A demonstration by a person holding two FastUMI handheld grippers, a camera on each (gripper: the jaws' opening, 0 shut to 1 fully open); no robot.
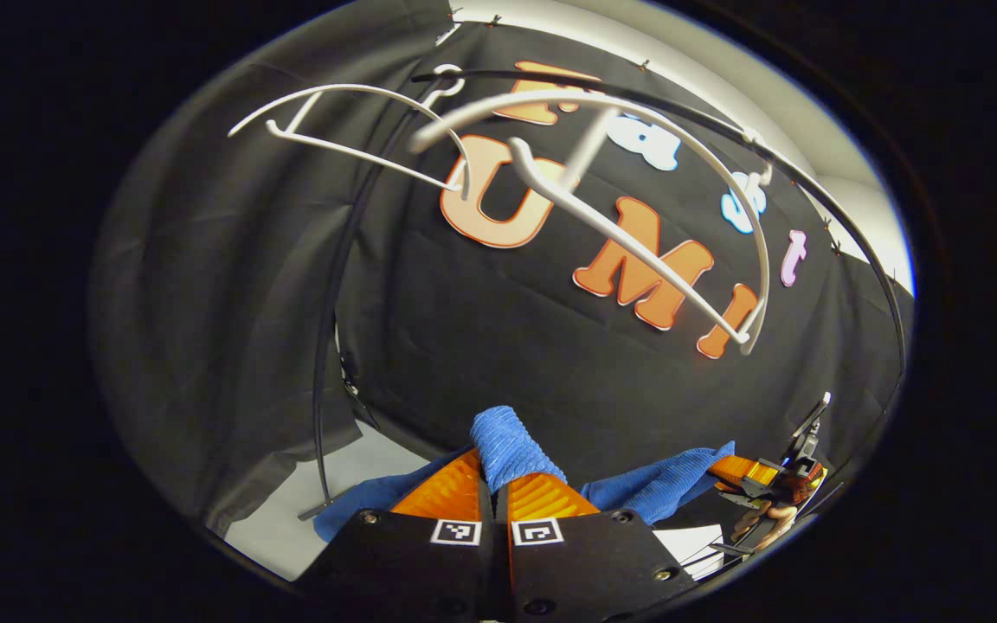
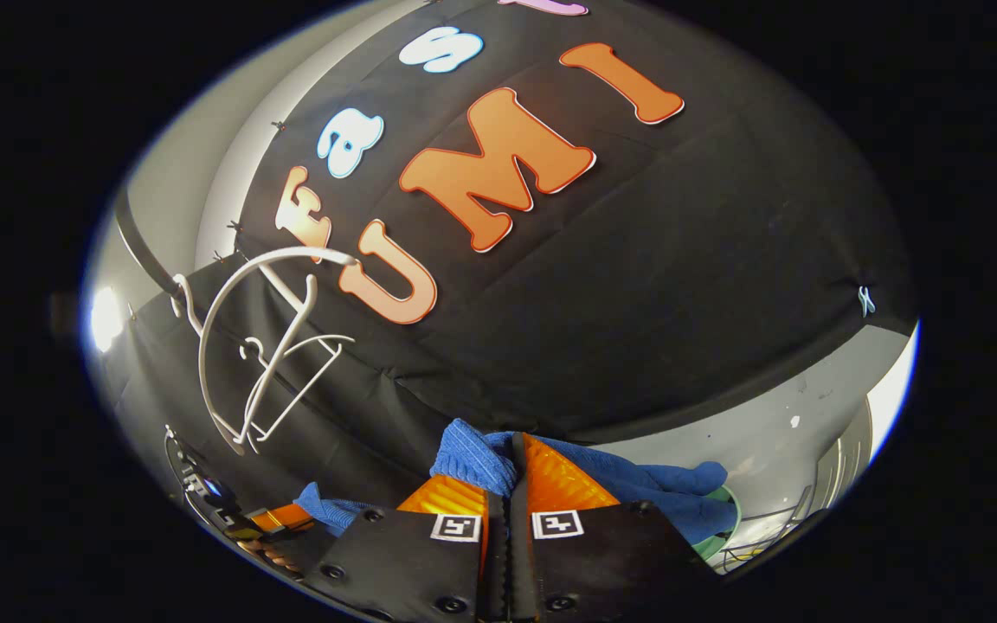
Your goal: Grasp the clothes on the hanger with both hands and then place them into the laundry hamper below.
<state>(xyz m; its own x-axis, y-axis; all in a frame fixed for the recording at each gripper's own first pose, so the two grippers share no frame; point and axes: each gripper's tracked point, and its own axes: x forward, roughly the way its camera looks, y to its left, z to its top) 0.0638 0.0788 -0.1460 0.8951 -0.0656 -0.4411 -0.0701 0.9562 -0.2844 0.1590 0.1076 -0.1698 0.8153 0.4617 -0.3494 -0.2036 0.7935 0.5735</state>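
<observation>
the left gripper [image 1: 496, 484] is clamped on a fold of the blue garment [image 1: 507, 446], and the right gripper [image 2: 511, 472] pinches another fold of it. the cloth hangs between the two, off the white hangers [image 1: 620, 216] above. i think the small pinched folds could slip out, or loose ends may miss the green hamper [image 2: 728, 519] below. the garment looks thick and ribbed like a towel.

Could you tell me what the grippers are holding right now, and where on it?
Both hold the blue cloth: the left gripper and the right gripper each pinch a bunched fold.
</observation>
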